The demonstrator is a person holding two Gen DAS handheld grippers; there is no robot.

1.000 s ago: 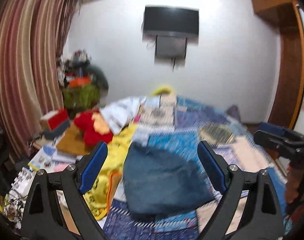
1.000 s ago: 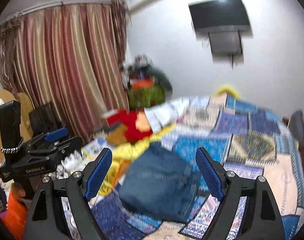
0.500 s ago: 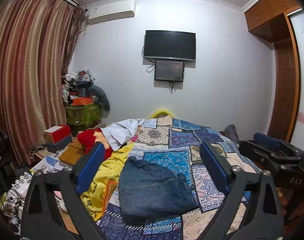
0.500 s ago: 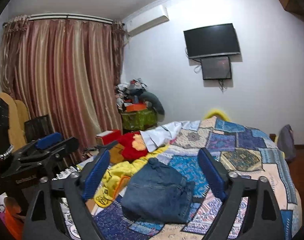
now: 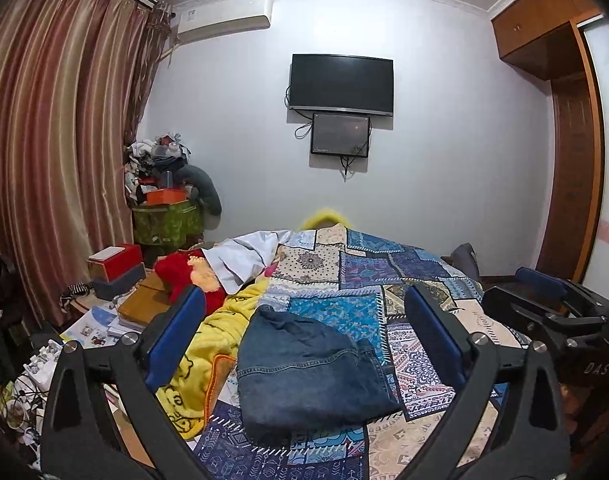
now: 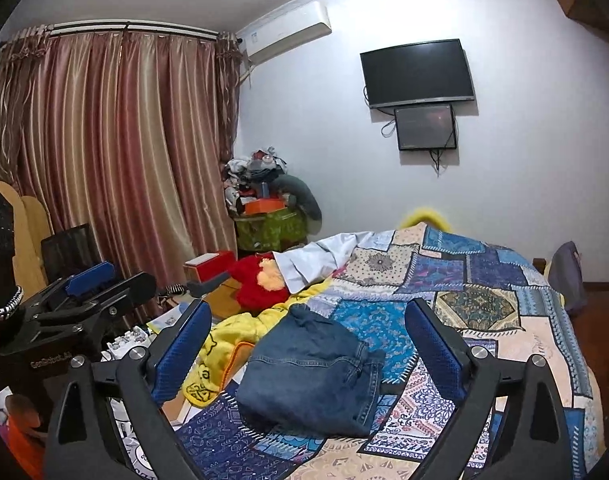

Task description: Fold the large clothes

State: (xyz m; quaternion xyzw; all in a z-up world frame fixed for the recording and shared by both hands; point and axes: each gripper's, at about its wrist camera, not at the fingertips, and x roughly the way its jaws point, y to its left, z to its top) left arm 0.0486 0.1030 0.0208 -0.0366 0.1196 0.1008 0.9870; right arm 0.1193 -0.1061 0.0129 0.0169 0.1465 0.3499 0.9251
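A folded pair of blue jeans (image 5: 304, 372) (image 6: 308, 376) lies in a compact bundle on the patchwork bedspread (image 5: 384, 272) (image 6: 484, 304), near its front edge. My left gripper (image 5: 304, 294) hovers above and short of the jeans, open, with nothing between its blue pads. My right gripper (image 6: 308, 307) hangs likewise over the jeans; its jaws are opening and nothing sits between them. Each view catches the other gripper at its edge: the right gripper (image 5: 544, 308) and the left gripper (image 6: 84, 292).
A yellow blanket (image 5: 216, 340) bunches left of the jeans, with a red plush toy (image 5: 180, 276) and white cloth (image 5: 240, 256) behind it. Boxes and papers (image 5: 116, 264) crowd the bed's left side by the curtain (image 5: 56, 160). A wardrobe (image 5: 572, 160) stands at right.
Both grippers have drawn back from the jeans, which now look smaller and lower in view. Both sets of jaws stand a little wider. The jeans lie unmoved.
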